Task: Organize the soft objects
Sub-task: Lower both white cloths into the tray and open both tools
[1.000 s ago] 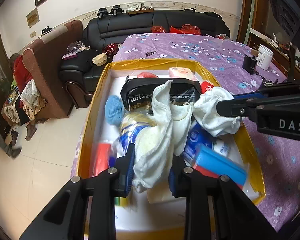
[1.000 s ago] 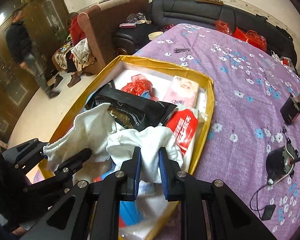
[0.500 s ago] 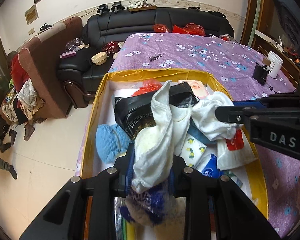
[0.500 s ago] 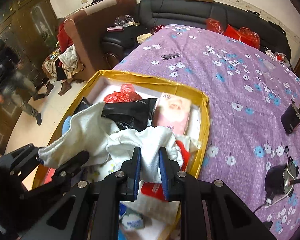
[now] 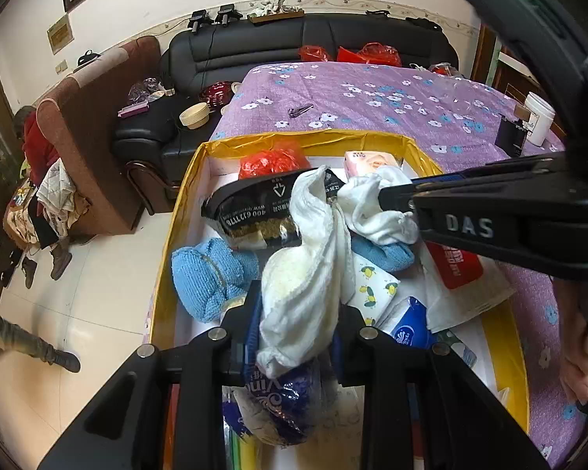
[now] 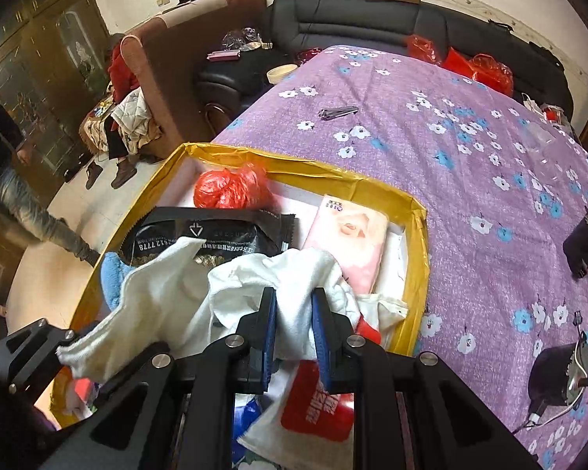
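Note:
A white towel [image 5: 309,274] hangs over the gold-rimmed box [image 5: 184,196], held at both ends. My left gripper [image 5: 298,325] is shut on one bunched end. My right gripper [image 6: 294,317] is shut on the other end of the white towel [image 6: 286,278], and it reaches in from the right in the left wrist view as a black arm [image 5: 490,211]. Under the towel lie a blue cloth [image 5: 207,278], a black packet [image 5: 254,211], a red bag [image 6: 231,188] and a pink tissue pack [image 6: 352,235].
The box [image 6: 415,258] sits on a purple flowered cloth [image 6: 470,149] beside a black motor [image 6: 556,368] and a nail clipper [image 6: 337,111]. A black sofa [image 5: 294,47] and a brown armchair [image 5: 82,125] stand behind. A person [image 6: 4,180] walks on the floor at left.
Both grippers, still holding the towel, moved toward the far end of the box; the red bag and pink pack now sit nearer. The person on the floor walked on.

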Demonstrator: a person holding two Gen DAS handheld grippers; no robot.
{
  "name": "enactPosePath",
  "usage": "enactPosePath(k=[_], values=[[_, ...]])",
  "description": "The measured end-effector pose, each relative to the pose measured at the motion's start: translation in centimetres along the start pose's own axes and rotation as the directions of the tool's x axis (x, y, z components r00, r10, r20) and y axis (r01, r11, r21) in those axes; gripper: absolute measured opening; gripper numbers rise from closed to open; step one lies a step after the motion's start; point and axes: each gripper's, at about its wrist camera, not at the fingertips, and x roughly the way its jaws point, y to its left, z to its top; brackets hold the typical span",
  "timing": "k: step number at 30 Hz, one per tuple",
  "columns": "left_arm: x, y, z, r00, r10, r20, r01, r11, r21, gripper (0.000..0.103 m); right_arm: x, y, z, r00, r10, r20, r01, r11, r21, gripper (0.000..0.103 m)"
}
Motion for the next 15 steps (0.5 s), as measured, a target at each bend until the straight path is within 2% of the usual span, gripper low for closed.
enactPosePath(k=[4, 15], values=[[-0.13, -0.06, -0.18, 1.000, 0.004, 0.004, -0.004, 1.000, 0.002, 0.028, 0.94, -0.31, -0.05, 1.000, 0.001, -0.022, -0.001, 1.000, 0.014, 0.020], [-0.39, -0.34, -0.47, 1.000, 0.019, 0.013, -0.019, 1.000, 0.003, 0.029, 0.32, -0.22, -0.18, 1.000, 0.010, -0.014, -0.010, 1.000, 0.007, 0.020]])
